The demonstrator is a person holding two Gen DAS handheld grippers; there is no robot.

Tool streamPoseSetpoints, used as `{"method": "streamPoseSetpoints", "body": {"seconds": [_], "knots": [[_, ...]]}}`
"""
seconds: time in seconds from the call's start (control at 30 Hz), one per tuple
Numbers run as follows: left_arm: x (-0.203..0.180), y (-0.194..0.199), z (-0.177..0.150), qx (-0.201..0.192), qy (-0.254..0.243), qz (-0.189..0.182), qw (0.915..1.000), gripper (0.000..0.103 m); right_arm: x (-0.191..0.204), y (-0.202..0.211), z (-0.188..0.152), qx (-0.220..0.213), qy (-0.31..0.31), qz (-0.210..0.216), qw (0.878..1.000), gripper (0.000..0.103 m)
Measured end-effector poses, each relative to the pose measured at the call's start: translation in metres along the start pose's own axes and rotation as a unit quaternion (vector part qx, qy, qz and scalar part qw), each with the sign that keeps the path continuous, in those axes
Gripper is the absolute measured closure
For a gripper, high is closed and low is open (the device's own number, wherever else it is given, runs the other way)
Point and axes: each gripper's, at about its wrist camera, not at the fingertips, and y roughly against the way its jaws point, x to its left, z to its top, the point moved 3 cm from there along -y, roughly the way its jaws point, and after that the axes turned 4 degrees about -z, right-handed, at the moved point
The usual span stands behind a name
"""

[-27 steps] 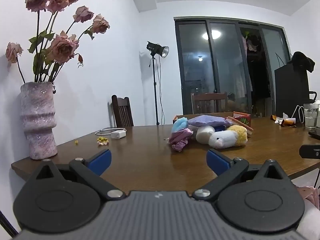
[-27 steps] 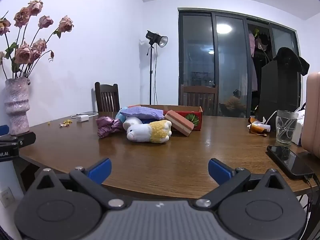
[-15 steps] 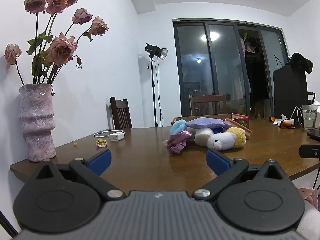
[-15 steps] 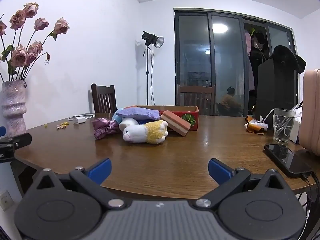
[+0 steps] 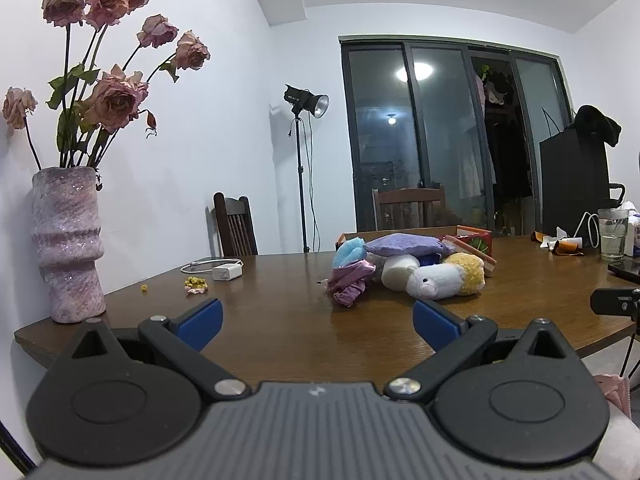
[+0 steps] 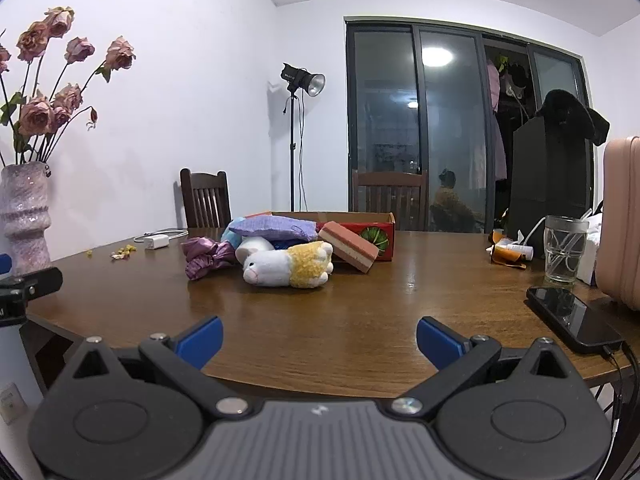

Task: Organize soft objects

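A pile of soft things lies mid-table: a white and yellow plush animal (image 5: pixel 444 279) (image 6: pixel 290 268), a crumpled purple cloth (image 5: pixel 350 282) (image 6: pixel 206 258), a lavender pillow (image 5: pixel 404 245) (image 6: pixel 272 227), a light blue plush (image 5: pixel 349 250) and a striped sponge (image 6: pixel 349 245). Behind them stands a red cardboard box (image 6: pixel 374 232) (image 5: pixel 474 237). My left gripper (image 5: pixel 316 320) is open and empty, well short of the pile. My right gripper (image 6: pixel 320 334) is open and empty near the table's front edge.
A pink vase of dried roses (image 5: pixel 68 240) (image 6: pixel 24 216) stands at the left table corner. A white charger with cable (image 5: pixel 226 272), a glass (image 6: pixel 566 250), a phone (image 6: pixel 572 318) and a pink case (image 6: pixel 622 220) sit on the table. Chairs stand behind.
Both cameras shifted slightly, so the view drifted and the pile sits a little differently in the frames. Both grippers stay open and empty.
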Motion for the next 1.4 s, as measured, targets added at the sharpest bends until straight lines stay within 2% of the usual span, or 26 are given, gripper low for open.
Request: {"method": "streamPoseSetpoints", "body": {"seconds": [1.4], "knots": [[0.0031, -0.0003, -0.0011, 0.006, 0.01, 0.0, 0.9999, 0.0, -0.0012, 0.0004, -0.0024, -0.001, -0.009, 0.0, 1.0, 0.0]]}}
